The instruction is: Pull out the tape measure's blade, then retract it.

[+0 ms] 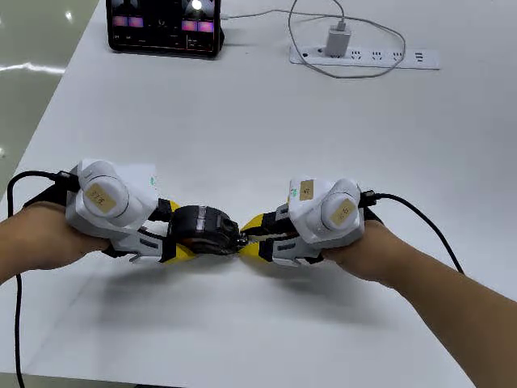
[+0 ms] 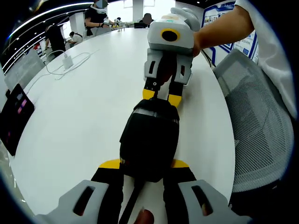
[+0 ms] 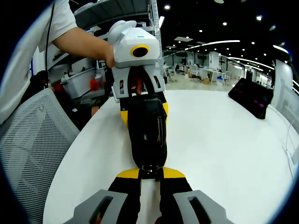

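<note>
From the head view, the black tape measure [image 1: 202, 229] lies on the white table [image 1: 258, 129], just above its near edge, between the two grippers. The left gripper [image 1: 178, 229] clamps the case across its sides. The right gripper [image 1: 253, 238] meets the case's front end, its yellow tips drawn narrow there. A dark tablet [image 1: 166, 24] and a power strip [image 1: 363, 56] sit well apart at the far edge.

In the left gripper view, the left gripper [image 2: 145, 164] grips the tape measure [image 2: 149, 140] on both sides, and the right gripper [image 2: 161, 96] touches its far end.

In the right gripper view, the right gripper [image 3: 149, 173] pinches the near end of the tape measure [image 3: 147, 126] (barely any blade shows). The left gripper [image 3: 144, 112] holds the case beyond.
</note>
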The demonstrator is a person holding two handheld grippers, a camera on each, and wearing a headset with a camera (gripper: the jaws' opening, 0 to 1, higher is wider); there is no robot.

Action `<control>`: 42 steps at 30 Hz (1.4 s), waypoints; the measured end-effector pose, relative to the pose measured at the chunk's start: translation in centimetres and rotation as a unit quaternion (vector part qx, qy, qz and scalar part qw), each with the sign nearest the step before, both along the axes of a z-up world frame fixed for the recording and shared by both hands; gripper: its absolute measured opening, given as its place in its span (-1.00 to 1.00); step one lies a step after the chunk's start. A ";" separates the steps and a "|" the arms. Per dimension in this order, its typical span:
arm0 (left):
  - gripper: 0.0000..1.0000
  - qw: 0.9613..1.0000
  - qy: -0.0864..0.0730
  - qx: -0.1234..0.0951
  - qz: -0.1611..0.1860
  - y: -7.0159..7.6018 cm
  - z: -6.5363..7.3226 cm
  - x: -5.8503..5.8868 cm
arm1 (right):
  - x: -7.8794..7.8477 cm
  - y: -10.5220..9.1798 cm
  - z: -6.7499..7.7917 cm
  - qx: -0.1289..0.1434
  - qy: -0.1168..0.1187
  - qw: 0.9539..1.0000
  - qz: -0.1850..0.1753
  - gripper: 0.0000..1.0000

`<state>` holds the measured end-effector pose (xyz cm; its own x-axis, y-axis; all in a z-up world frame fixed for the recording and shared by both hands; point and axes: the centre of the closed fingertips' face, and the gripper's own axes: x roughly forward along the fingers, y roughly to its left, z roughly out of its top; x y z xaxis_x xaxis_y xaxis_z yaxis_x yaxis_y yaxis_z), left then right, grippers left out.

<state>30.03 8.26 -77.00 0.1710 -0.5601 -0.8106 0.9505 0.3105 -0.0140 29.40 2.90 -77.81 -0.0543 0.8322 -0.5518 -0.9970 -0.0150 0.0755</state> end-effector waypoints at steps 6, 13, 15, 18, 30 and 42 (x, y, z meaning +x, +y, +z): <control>-0.46 1.000 -0.005 0.001 -0.001 0.0 0.0 0.0 | -0.1 0.0 0.0 0.000 -0.002 1.000 -0.009 -0.77; -0.46 1.000 -0.005 0.002 -0.002 0.0 -0.1 0.0 | -0.1 -0.1 0.0 -0.003 -0.008 1.000 -0.023 -0.80; -0.47 1.000 -0.004 0.002 -0.003 0.1 -0.1 0.0 | 0.0 -0.1 0.0 -0.003 -0.008 1.000 -0.023 -0.80; -0.47 1.000 -0.008 0.011 -0.011 0.1 -0.1 0.0 | -0.1 -0.1 0.1 -0.008 -0.012 1.000 -0.016 -0.81; -0.48 1.000 -0.006 0.011 -0.011 0.1 -0.1 0.0 | -0.1 -0.2 0.0 -0.005 -0.011 1.000 -0.017 -0.81; -0.48 1.000 -0.007 0.015 -0.010 0.1 0.0 0.0 | -0.2 -1.4 0.1 -0.008 -0.010 1.000 -0.023 -0.81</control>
